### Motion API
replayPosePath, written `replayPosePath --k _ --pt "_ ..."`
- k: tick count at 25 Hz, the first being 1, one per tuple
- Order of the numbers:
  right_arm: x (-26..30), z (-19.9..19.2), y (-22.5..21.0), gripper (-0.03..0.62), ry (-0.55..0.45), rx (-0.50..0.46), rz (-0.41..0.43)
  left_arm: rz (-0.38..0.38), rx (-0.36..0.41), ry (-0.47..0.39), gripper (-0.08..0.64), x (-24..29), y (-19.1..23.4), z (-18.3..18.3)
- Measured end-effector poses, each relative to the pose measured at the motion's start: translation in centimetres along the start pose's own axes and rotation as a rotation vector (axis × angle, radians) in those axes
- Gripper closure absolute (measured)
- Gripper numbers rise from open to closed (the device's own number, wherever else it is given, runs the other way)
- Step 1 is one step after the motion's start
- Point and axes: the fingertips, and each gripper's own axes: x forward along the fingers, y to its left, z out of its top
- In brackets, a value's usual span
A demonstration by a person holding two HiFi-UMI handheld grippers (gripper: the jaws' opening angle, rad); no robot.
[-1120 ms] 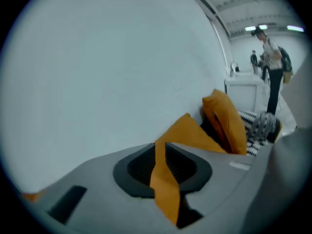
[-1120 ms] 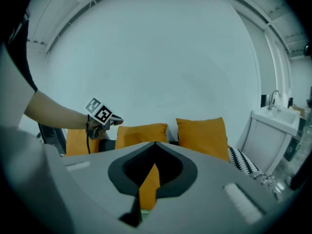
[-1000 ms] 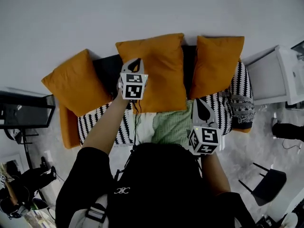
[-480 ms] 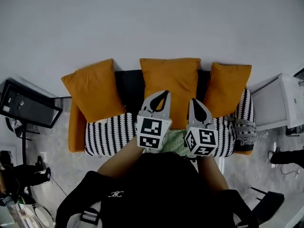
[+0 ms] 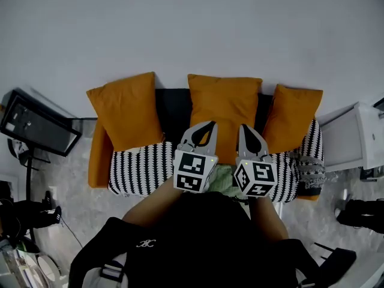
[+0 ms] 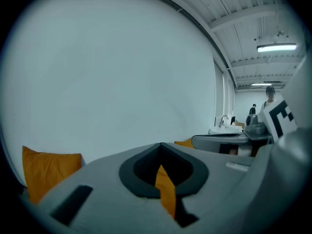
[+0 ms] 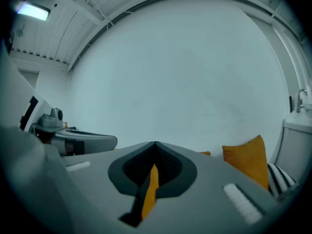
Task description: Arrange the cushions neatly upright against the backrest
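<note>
standing upright against the dark backrest (image 5: pixel 173 104), three orange cushions (image 5: pixel 225 104) are seen; left gripper (image 5: pixel 208 125) and right gripper (image 5: pixel 245 128) are held shut, empty.

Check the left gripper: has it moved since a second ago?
Yes. The left gripper has drawn back from the middle cushion's upper left down to its lower edge, toward the person, level with the right gripper.
</note>
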Motion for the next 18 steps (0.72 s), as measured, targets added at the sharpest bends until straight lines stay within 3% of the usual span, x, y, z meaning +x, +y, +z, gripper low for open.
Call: replayPosePath --k 18 --pt "0.4 0.5 1.7 0.586 -0.015 -0.036 -0.008 -0.027 -0.013 0.034 0.552 -0.2 0.7 -1.3"
